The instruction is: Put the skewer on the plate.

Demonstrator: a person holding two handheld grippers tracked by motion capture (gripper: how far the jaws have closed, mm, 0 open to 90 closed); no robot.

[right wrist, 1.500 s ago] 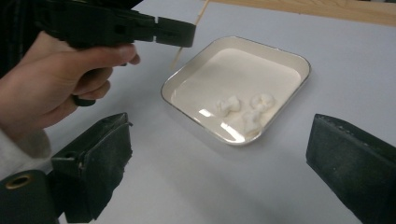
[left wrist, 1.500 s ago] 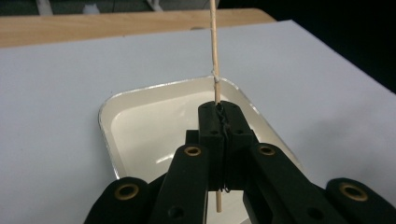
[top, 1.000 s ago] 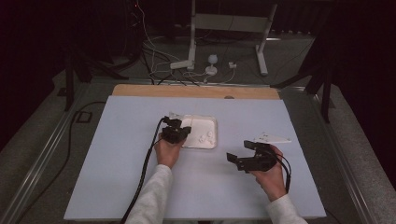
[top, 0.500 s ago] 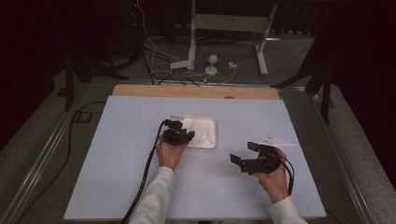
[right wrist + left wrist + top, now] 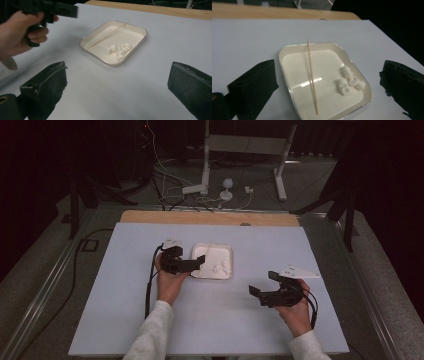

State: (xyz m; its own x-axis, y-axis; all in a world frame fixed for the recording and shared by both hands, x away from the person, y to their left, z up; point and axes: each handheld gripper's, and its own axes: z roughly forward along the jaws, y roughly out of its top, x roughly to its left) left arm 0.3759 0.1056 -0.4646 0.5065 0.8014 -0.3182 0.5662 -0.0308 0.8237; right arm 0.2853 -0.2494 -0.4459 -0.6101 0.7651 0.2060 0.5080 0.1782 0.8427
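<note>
A white square tray (image 5: 212, 254) sits mid-table on the pale blue top. In it lie a thin wooden skewer (image 5: 311, 75) along its left part and three small white lumps (image 5: 348, 81) near its right rim. My left gripper (image 5: 196, 263) hovers at the tray's left edge. Its jaws have just been opening and now stand wide, with nothing pressed between them. The right gripper view shows the tray (image 5: 132, 35), the skewer (image 5: 110, 33) and the lumps (image 5: 117, 51) ahead. My right gripper (image 5: 265, 284) is open, to the right of the tray and nearer the front, apart from it.
A wooden strip (image 5: 210, 217) runs along the table's far edge. Behind it on the floor are cables and a white stand (image 5: 207, 165). A black cable (image 5: 148, 290) trails from the left gripper toward the front. Metal rails border the table's sides.
The left gripper's jaws have spread open and the hand has drawn back a little to the left from the tray. The right gripper has stayed about where it was.
</note>
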